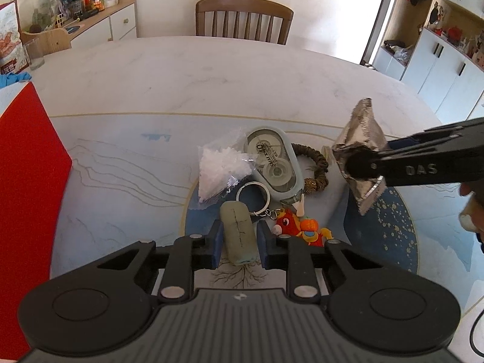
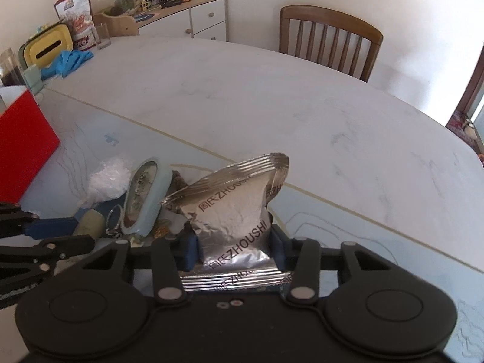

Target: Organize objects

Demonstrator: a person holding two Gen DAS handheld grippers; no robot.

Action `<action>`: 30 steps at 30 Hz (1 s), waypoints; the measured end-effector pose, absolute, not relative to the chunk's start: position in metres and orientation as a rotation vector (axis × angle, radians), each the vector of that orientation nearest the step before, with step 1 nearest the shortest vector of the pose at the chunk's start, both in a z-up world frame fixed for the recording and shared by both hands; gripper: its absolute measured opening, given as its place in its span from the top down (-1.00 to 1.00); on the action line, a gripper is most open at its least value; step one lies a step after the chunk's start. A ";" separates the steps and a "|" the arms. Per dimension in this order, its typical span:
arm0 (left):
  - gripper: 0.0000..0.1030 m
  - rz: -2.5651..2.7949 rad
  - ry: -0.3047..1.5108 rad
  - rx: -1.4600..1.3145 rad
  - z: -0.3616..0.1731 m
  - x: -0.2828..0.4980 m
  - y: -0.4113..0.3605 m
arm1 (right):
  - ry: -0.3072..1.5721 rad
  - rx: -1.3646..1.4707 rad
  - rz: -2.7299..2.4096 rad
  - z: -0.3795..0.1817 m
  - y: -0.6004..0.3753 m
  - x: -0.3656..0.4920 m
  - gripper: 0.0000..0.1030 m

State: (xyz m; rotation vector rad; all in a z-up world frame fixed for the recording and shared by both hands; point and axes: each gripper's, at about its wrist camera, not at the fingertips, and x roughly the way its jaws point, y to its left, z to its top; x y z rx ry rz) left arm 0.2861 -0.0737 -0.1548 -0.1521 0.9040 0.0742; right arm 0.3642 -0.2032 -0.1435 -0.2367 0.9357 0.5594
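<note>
The left hand-held gripper (image 1: 239, 242) clamps a grey-green eraser (image 1: 239, 236) low over the surface (image 1: 211, 84). The right hand-held gripper (image 2: 234, 249) pinches a silver foil packet (image 2: 233, 211). Just beyond lie a keyring (image 1: 252, 195), correction tape (image 1: 273, 161) and hair tie (image 1: 314, 166); a chair (image 1: 243, 19) stands farther back.

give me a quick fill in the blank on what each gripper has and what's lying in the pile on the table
1. The left gripper is closed on a grey-green ____.
2. The right gripper pinches a crinkled ____ foil packet.
3. The correction tape dispenser on the table is printed 5MM x ____.
4. The metal key ring is chained to a small ____ fish charm.

Missing words: cylinder; silver; 40; orange
</note>
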 end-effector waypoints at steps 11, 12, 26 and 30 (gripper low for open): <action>0.59 0.062 0.891 -0.195 -0.139 0.265 -0.066 | 0.941 -0.166 0.559 -0.112 -0.211 0.322 0.13; 0.59 0.057 0.886 -0.201 -0.136 0.262 -0.065 | 0.942 -0.162 0.565 -0.108 -0.211 0.319 0.13; 0.84 -0.039 0.840 -0.241 -0.105 0.224 -0.047 | 0.923 -0.141 0.561 -0.068 -0.199 0.276 0.13; 0.84 -0.068 0.812 -0.221 -0.092 0.216 -0.039 | 0.915 -0.135 0.564 -0.061 -0.190 0.267 0.13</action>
